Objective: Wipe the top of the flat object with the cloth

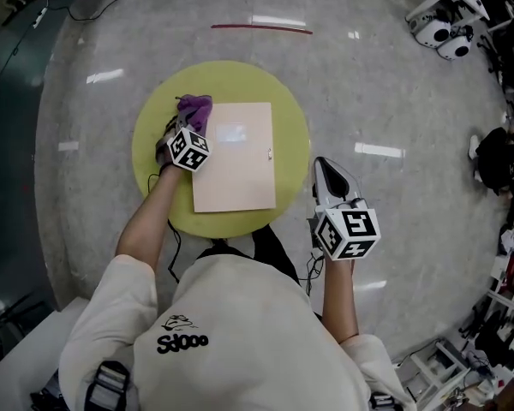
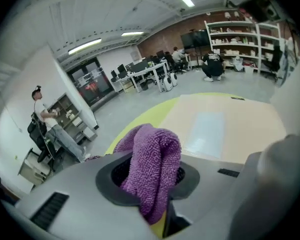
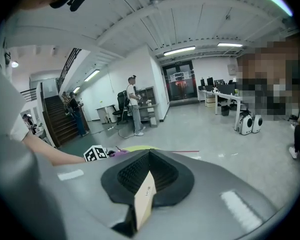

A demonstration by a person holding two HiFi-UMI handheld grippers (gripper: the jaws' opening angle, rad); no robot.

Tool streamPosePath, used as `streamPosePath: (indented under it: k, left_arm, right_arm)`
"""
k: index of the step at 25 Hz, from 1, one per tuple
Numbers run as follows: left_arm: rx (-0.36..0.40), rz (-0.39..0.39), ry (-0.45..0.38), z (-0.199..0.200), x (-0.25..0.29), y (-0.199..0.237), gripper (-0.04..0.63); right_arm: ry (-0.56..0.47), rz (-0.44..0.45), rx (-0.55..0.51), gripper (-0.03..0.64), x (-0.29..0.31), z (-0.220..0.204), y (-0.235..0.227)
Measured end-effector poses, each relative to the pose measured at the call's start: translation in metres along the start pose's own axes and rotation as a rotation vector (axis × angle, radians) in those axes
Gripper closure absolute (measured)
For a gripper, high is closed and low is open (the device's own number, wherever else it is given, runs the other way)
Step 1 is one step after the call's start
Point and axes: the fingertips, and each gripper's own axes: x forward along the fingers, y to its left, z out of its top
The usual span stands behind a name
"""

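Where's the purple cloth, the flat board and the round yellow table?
purple cloth point(image 2: 152, 159): left gripper view, the folded bunch sticking up between the jaws.
flat board point(image 1: 236, 169): head view, middle of its top.
round yellow table point(image 1: 240, 80): head view, bare far edge.

- I'm looking into an open-plan lab-cum-office: rows of desks with monitors point(image 2: 140, 73) under ceiling strip lights point(image 2: 85, 46).
- Stocked shelves point(image 2: 240, 34); white machines point(image 1: 452, 48) parked on a polished floor point(image 1: 394, 92).
- A staircase point(image 3: 50, 119) and glass doors point(image 3: 179, 84).
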Motion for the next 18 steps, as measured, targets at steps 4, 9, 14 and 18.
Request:
streamPosePath:
  k: [4,9,14,18]
  left_arm:
    - [0.089,-0.027,-0.026,0.023,0.008,-0.023,0.520]
    - [0.100,-0.106,-0.070,0.053,0.016,-0.053,0.520]
    - [0.203,-0.186,-0.106,0.084,0.022,-0.092,0.520]
    - [0.296,-0.254,-0.144,0.106,0.022,-0.121,0.520]
  right_arm:
    - [-0.001,-0.023,0.019,0.607,-0.008,-0.005,-0.005]
    - [-0.004,-0.051,0.034,0.607,-0.019,-0.010,-0.009]
    - [-0.009,-0.076,0.046,0.607,-0.031,-0.017,-0.011]
    - [-0.013,-0.107,0.069,0.607,-0.043,-0.024,-0.013]
